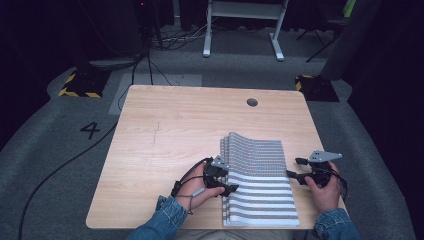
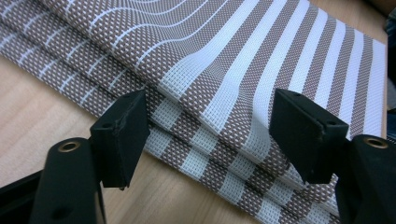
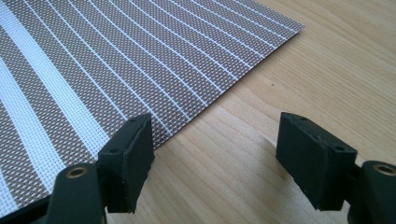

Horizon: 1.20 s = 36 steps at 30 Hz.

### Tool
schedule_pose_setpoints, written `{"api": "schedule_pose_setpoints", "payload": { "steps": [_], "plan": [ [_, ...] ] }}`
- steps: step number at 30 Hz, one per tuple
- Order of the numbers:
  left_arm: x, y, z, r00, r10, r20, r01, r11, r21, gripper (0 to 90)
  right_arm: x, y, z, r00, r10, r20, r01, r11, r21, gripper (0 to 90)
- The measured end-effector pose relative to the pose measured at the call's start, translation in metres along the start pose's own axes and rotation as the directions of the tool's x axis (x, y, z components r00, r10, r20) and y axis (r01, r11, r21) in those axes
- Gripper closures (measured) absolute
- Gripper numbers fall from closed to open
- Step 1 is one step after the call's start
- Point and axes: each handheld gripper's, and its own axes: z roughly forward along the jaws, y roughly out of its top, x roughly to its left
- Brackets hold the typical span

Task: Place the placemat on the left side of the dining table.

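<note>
A stack of brown-and-white striped woven mats (image 1: 260, 175) lies at the near right of the wooden table (image 1: 170, 130), its far end curling up a little. My left gripper (image 1: 226, 184) is at the stack's left edge. In the left gripper view it (image 2: 210, 126) stands open, with the layered edge of the mats (image 2: 243, 56) between the jaws. My right gripper (image 1: 299, 171) is at the stack's right edge and is open (image 3: 215, 149). One of its jaws hangs over the top mat (image 3: 116, 60) and the other over bare wood (image 3: 299, 79).
A round cable hole (image 1: 252, 102) sits at the table's far right. Beyond the table are grey carpet, a white desk frame (image 1: 243, 25), yellow-and-black striped bases (image 1: 80, 82), cables and a floor mark "4" (image 1: 90, 130). The table's left half is bare wood.
</note>
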Motion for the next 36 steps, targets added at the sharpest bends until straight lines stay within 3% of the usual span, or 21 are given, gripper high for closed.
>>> {"api": "schedule_pose_setpoints", "payload": {
  "steps": [1, 2, 6, 8, 10, 12, 16, 19, 24, 25, 28, 34, 36],
  "plan": [
    [-0.007, 0.005, -0.001, 0.9986, 0.049, -0.019, -0.050, 0.9987, -0.010, 29.9, 0.000, 0.000, 0.000, 1.0000, 0.000, 0.001, 0.000, 1.000, 0.000, 27.8],
    [-0.010, 0.007, -0.002, 0.9976, 0.068, -0.017, -0.068, 0.9975, -0.020, 30.4, 0.000, 0.000, 0.000, 1.0000, 0.000, 0.001, 0.000, 1.000, 0.000, 27.9],
    [-0.014, 0.013, -0.002, 0.9974, 0.071, 0.008, -0.071, 0.9963, -0.048, 31.7, 0.000, 0.000, 0.000, 1.0000, 0.000, 0.002, 0.000, 1.000, 0.000, 27.8],
    [-0.012, 0.012, 0.004, 0.9988, 0.046, 0.018, -0.045, 0.9984, -0.033, 31.4, 0.000, 0.000, 0.000, 1.0000, 0.000, 0.002, 0.000, 1.000, 0.000, 27.8],
    [-0.006, 0.005, 0.012, 0.9991, -0.009, 0.040, 0.009, 0.9999, -0.005, 30.9, 0.000, 0.000, 0.000, 1.0000, 0.000, 0.003, 0.000, 1.000, 0.000, 27.8],
    [-0.003, 0.001, 0.016, 0.9979, -0.031, 0.058, 0.031, 0.9994, -0.014, 31.2, 0.000, 0.000, 0.000, 1.0000, 0.001, 0.003, -0.001, 1.000, 0.000, 27.8],
    [-0.005, 0.001, 0.018, 0.9984, -0.021, 0.053, 0.021, 0.9997, -0.008, 33.7, 0.000, 0.000, 0.000, 1.0000, 0.001, 0.004, -0.001, 1.000, 0.000, 27.8],
    [-0.007, 0.005, 0.021, 0.9988, 0.008, 0.047, -0.009, 0.9998, 0.015, 38.2, 0.000, 0.000, 0.000, 1.0000, 0.001, 0.004, -0.001, 1.000, 0.000, 27.8],
    [-0.007, 0.009, 0.021, 0.9991, -0.004, 0.042, 0.003, 0.9999, 0.014, 67.0, 0.000, 0.000, 0.000, 1.0000, 0.002, 0.005, -0.002, 1.000, 0.000, 27.8],
    [-0.007, 0.009, 0.020, 0.9991, -0.003, 0.042, 0.003, 0.9999, 0.010, 67.0, 0.000, 0.000, 0.000, 1.0000, 0.002, 0.005, -0.002, 1.000, 0.000, 27.8],
    [-0.008, 0.012, 0.016, 0.9973, -0.012, 0.073, 0.014, 0.9996, -0.023, 83.7, 0.000, 0.000, 0.000, 1.0000, 0.002, 0.005, -0.002, 1.000, 0.000, 27.8],
    [-0.015, 0.018, 0.002, 0.9971, 0.033, 0.068, -0.027, 0.9956, -0.090, 86.9, 0.000, 0.000, 0.000, 1.0000, 0.001, 0.005, -0.001, 1.000, 0.000, 27.8],
    [-0.019, 0.022, -0.013, 0.9959, 0.072, 0.055, -0.065, 0.9906, -0.121, 87.5, 0.000, 0.000, 0.000, 1.0000, 0.001, 0.005, -0.001, 1.000, 0.000, 27.8]
  ]
}}
